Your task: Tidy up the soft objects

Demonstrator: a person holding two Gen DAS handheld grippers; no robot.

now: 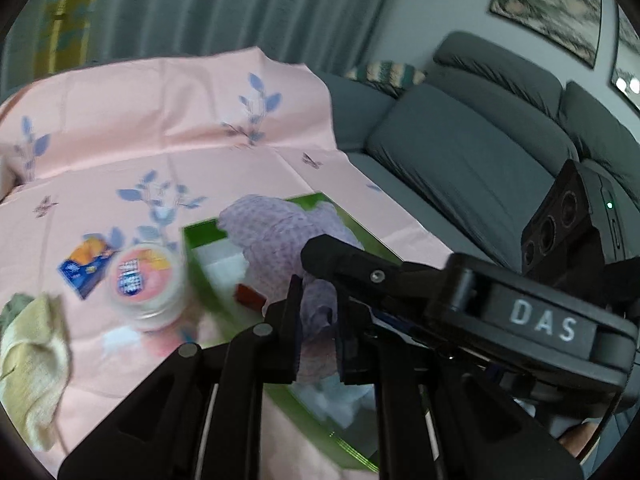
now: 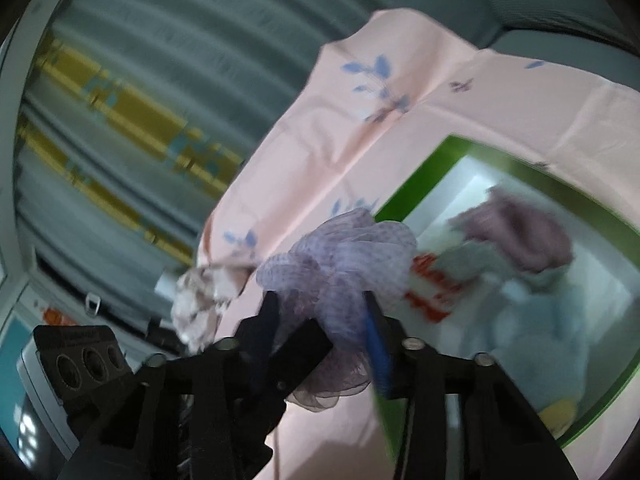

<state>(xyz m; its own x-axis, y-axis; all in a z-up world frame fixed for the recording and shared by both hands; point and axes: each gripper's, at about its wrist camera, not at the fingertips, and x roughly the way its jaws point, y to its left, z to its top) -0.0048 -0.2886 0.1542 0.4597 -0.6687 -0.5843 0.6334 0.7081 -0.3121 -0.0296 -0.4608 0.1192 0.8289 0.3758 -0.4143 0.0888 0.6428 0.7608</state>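
Note:
A purple mesh bath pouf [image 1: 280,236] hangs over a green-rimmed box [image 1: 200,236] on a pink floral cloth. My left gripper [image 1: 318,320] is shut on the pouf's lower part. The right gripper's black body crosses in front, close beside it. In the right wrist view my right gripper [image 2: 320,300] is shut on the same pouf [image 2: 340,256], beside the box [image 2: 420,176]. The box holds a mauve soft item [image 2: 524,232], a pale blue plush [image 2: 540,320] and a red-printed white packet [image 2: 432,292].
On the cloth left of the box stand a round tub with a pink label [image 1: 146,284], a small blue packet [image 1: 86,266] and a yellow cloth [image 1: 34,356]. A grey sofa [image 1: 460,152] lies to the right. A crumpled pinkish cloth [image 2: 200,300] lies at the cloth's edge.

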